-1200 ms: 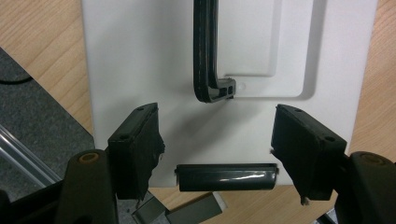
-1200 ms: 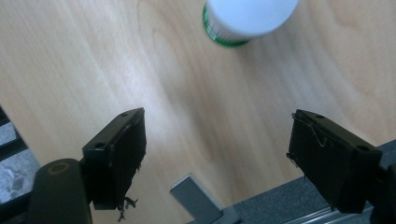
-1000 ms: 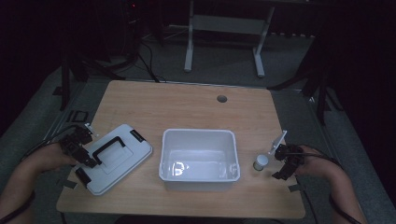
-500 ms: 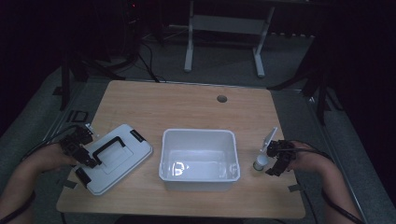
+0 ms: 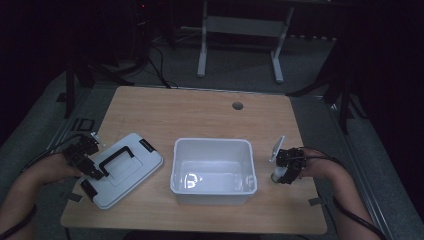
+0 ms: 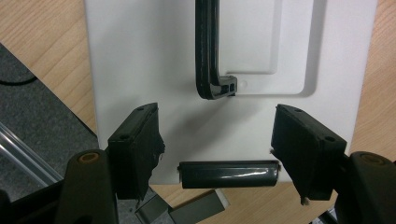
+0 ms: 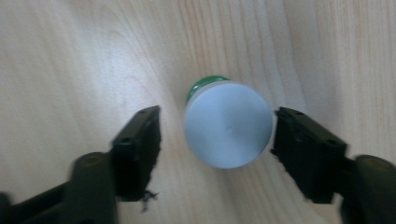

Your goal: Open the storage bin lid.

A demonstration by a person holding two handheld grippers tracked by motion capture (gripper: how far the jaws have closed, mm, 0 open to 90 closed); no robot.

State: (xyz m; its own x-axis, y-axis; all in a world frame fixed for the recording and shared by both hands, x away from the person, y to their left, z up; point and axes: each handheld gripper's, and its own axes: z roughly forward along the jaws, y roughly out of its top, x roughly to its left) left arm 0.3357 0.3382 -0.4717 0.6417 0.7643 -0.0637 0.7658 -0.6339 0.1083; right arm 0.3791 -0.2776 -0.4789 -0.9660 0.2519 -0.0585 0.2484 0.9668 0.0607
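Tabletop (image 5: 200,115): pale wood grain, one round hole near the far edge, dim light all round.
Bin (image 5: 213,145): white plastic tub, dead centre of the tabletop, open on top; nothing shows inside but a glint on its floor.
Lid (image 5: 125,172): flat white lid lying left of the bin, turned at an angle, just apart from it; black handle (image 6: 208,46) folded flat in its recess, black latch (image 6: 229,173) at the near edge. No writing readable on it.
Left tongs (image 5: 90,170): over the lid's near-left edge, jaws spread wide, the latch sitting between them in the left gripper view; gripping nothing.
Right tongs (image 5: 286,172): down at the tabletop's right side, just right of the bin, jaws wide and straddling the small bottle, one jaw close on its side, the other with a clear gap.
Bottle (image 7: 228,123): small, upright on the tabletop, seen from above: round pale grey-white cap, a sliver of green body peeking out behind it. No label legible.
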